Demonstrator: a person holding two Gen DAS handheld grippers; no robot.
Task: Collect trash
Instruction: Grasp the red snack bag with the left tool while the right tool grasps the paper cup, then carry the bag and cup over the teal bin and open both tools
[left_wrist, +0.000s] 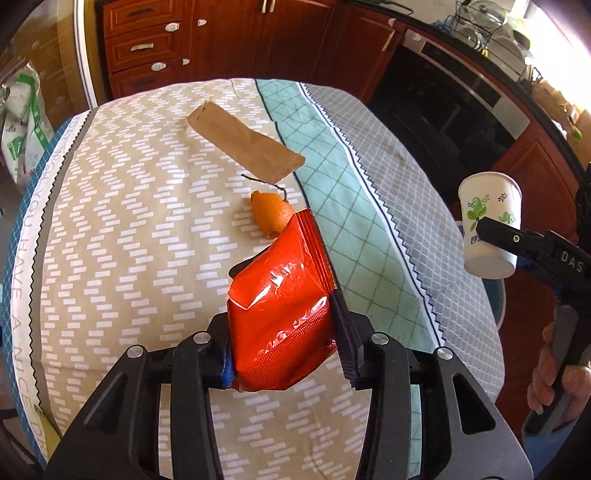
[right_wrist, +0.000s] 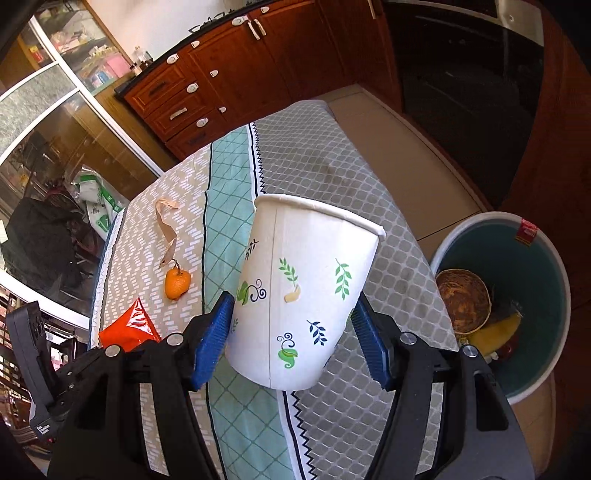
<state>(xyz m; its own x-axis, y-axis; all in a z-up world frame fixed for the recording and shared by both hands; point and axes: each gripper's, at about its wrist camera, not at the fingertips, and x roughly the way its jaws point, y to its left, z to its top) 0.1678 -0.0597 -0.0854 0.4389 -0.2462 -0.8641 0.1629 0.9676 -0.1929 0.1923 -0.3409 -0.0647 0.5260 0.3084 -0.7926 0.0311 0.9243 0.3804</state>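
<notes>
My left gripper (left_wrist: 284, 317) is shut on a crumpled red snack wrapper (left_wrist: 284, 295) and holds it just above the table; the wrapper also shows in the right wrist view (right_wrist: 129, 328). My right gripper (right_wrist: 291, 325) is shut on a white paper cup with leaf prints (right_wrist: 303, 291), held tilted above the table's right side; the cup also shows in the left wrist view (left_wrist: 489, 225). An orange peel (left_wrist: 271, 216) and a brown paper piece (left_wrist: 243, 142) lie on the tablecloth beyond the wrapper. A round bin (right_wrist: 546, 258) with trash inside stands right of the table.
The table (left_wrist: 110, 221) wears a beige, teal and grey patterned cloth. Wooden cabinets (left_wrist: 207, 37) and a dark oven (left_wrist: 443, 110) stand behind. A white and green bag (left_wrist: 22, 129) sits on the floor at the left.
</notes>
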